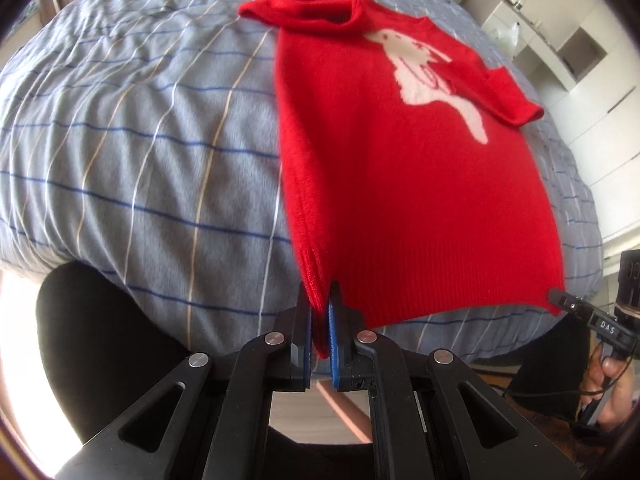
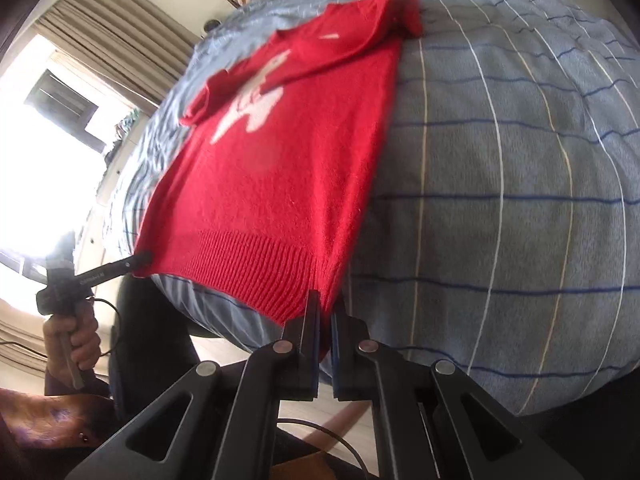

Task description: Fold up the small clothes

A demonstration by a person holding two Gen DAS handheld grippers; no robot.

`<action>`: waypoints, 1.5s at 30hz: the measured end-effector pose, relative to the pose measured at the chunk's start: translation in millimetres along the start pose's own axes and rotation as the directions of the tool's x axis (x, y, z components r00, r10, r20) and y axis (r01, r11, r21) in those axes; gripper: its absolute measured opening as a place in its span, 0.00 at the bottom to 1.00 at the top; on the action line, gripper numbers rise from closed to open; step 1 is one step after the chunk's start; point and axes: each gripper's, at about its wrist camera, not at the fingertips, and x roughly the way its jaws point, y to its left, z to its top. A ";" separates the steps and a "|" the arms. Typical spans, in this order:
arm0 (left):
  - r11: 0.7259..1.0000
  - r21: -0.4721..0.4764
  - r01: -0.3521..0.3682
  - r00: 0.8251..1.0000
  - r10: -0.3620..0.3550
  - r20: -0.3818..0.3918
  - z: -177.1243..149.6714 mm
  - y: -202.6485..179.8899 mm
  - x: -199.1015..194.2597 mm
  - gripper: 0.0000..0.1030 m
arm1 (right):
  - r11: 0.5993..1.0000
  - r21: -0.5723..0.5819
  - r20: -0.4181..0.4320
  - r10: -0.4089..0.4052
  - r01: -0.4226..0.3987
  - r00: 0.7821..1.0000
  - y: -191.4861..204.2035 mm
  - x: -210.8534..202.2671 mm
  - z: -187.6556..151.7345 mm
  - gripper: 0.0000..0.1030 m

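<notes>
A small red sweater [image 1: 400,160] with a white animal motif lies face up on the bed. Its ribbed hem hangs over the near edge. My left gripper [image 1: 320,320] is shut on the hem's left corner, with red knit pinched between the blue pads. In the right wrist view, my right gripper [image 2: 325,312] is shut on the sweater's [image 2: 280,168] other hem corner. Each gripper shows in the other's view, the right gripper [image 1: 554,294] and the left gripper [image 2: 144,258], each at its hem corner. One sleeve lies across the chest and the other is bunched at the shoulder.
A blue-grey checked duvet [image 1: 140,140] covers the bed [image 2: 500,180]. White cabinets [image 1: 580,60] stand beyond it on one side. A bright window with curtains [image 2: 60,100] is on the other. A person's hands [image 2: 76,340] hold the gripper handles by the bed's near edge.
</notes>
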 end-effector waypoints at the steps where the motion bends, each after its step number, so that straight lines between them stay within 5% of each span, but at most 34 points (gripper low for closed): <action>1: 1.000 -0.004 -0.014 1.000 0.014 -0.012 -1.2 -1.0 5.6 0.05 | 1.000 0.014 -0.013 -0.021 0.021 1.000 -2.2 6.6 -3.0 0.03; 4: 0.997 -0.035 -0.066 0.998 0.065 -0.020 4.3 5.5 20.9 0.05 | 0.997 0.026 -0.012 -0.076 0.076 0.997 -7.0 18.0 -3.4 0.03; 12: 0.989 -0.140 -0.047 0.998 0.042 -0.039 5.9 24.9 52.0 0.05 | 0.988 0.022 -0.014 -0.153 0.153 0.988 -18.4 42.9 -4.5 0.03; 34: 0.983 -0.150 -0.104 0.995 0.104 -0.006 -2.7 -10.5 85.8 0.05 | 0.984 0.024 0.063 -0.176 0.174 0.982 -14.2 62.0 -17.2 0.03; 45: 0.980 -0.186 -0.073 0.997 0.072 -0.014 -10.4 -5.9 84.8 0.12 | 0.985 0.030 0.067 -0.174 0.172 0.982 -18.9 59.2 -21.8 0.02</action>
